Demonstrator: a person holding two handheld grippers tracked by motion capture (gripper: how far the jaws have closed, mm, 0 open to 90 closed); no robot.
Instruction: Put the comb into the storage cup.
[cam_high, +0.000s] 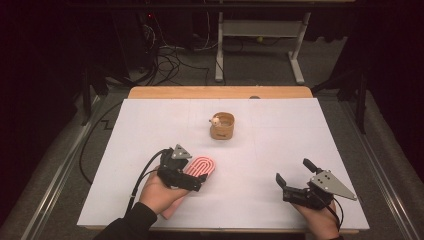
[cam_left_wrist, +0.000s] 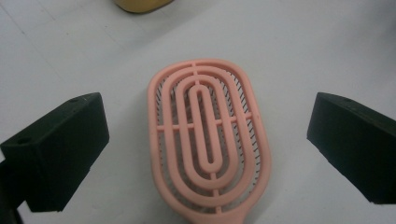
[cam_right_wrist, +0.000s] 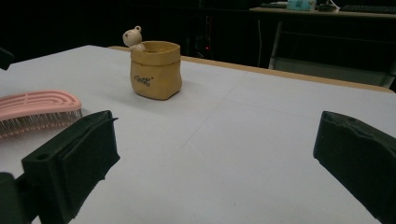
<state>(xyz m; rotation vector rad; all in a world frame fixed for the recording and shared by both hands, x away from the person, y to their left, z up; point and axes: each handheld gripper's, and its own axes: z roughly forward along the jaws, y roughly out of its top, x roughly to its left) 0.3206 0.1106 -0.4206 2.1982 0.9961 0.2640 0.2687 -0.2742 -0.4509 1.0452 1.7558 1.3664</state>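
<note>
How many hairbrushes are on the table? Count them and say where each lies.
1. The pink hairbrush lies bristles down on the white table, under the left gripper, between its open jaws.

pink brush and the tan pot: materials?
Pink brush: looks like moulded plastic, matte, smooth one-piece ribs; thin dark bristles underneath, material unclear. Tan pot: shaped like a folded paper bag, soft sheen, probably ceramic or resin; can't tell which.

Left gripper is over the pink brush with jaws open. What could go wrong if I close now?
The left gripper has its jaws spread wide around the pink hairbrush, which lies bristles-down, so closing may skid it across the smooth white table. The rounded rim could also slip out of the jaws when lifted.
</note>
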